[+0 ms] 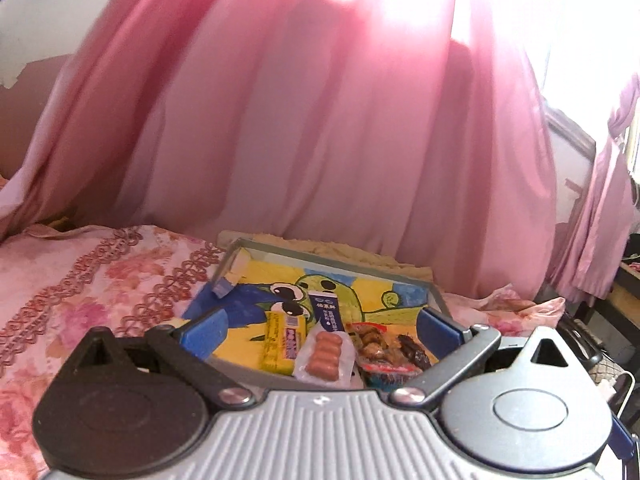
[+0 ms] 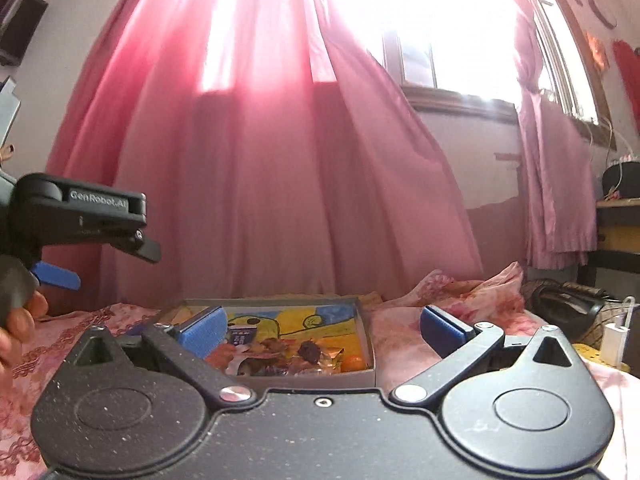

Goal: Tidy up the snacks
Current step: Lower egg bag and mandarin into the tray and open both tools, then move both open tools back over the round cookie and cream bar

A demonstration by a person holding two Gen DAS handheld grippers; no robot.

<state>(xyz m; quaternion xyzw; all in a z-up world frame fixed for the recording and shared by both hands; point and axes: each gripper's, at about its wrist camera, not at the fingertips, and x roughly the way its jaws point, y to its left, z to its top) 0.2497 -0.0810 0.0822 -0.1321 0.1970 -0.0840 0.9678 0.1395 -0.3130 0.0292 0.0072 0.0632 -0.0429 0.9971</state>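
A grey tray [image 1: 328, 258] with a yellow and blue cartoon picture on its floor lies on the bed. Inside it are a yellow packet [image 1: 278, 344], a clear pack of small sausages [image 1: 324, 354], a blue packet [image 1: 328, 314] and brown dried-snack packets [image 1: 376, 344]. My left gripper [image 1: 320, 328] hovers open above the tray's near side, with nothing between its blue pads. In the right wrist view the same tray [image 2: 304, 380] holds the brown snacks [image 2: 304, 352] and an orange item [image 2: 354, 362]. My right gripper [image 2: 324, 332] is open and empty just before the tray.
A pink floral bedspread [image 1: 80, 280] lies under the tray. Pink curtains [image 2: 260, 160] hang behind, with a bright window [image 2: 440, 40]. A black bag [image 2: 568, 304] and a white charger [image 2: 614, 340] sit at the right. A hand [image 2: 20, 316] holds the left gripper's body.
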